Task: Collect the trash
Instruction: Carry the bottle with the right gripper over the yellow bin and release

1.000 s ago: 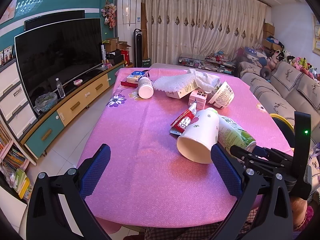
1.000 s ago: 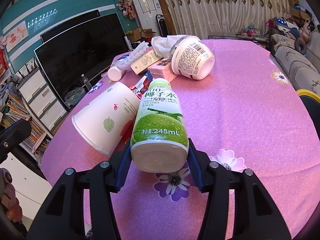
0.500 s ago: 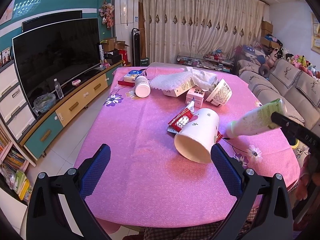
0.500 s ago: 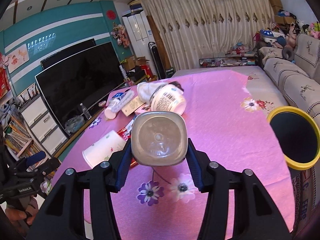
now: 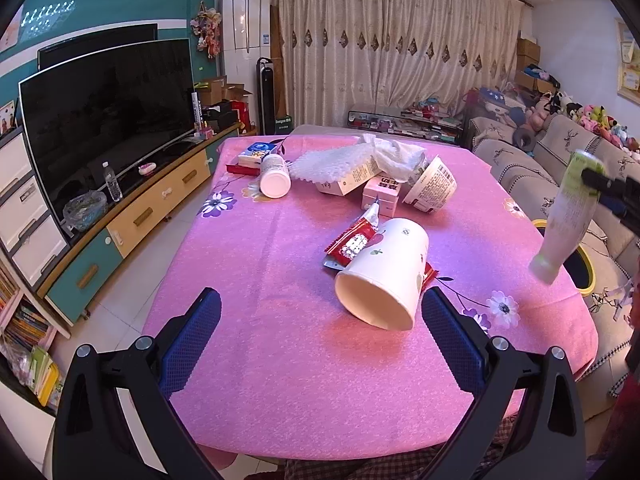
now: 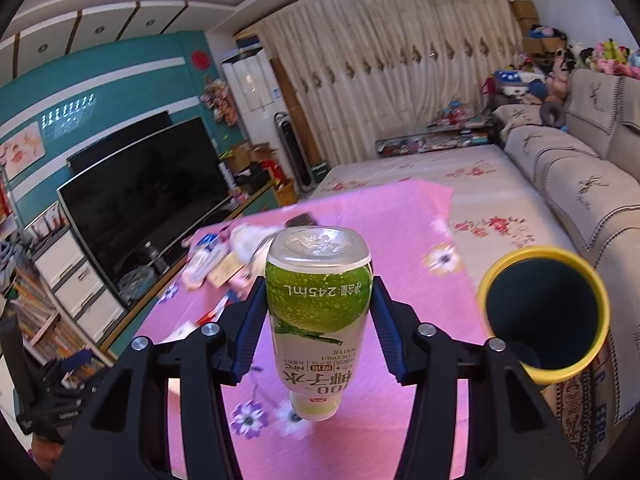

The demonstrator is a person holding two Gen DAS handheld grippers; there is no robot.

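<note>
a: right hand-held gripper [image 6: 320, 312] clamps the coconut water bottle [image 6: 318, 308] cap-down, above the worktop [image 6: 400, 216]. left hand-held gripper [image 5: 320, 320] gapes, holding nothing.

b: i'd centre over the bin [image 6: 544, 312] to its right, then let go.

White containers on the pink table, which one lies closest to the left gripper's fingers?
The big white paper cup with small leaf prints, on its side, its open mouth facing the left gripper. The yogurt tub and capped white bottle lie farther back.
</note>
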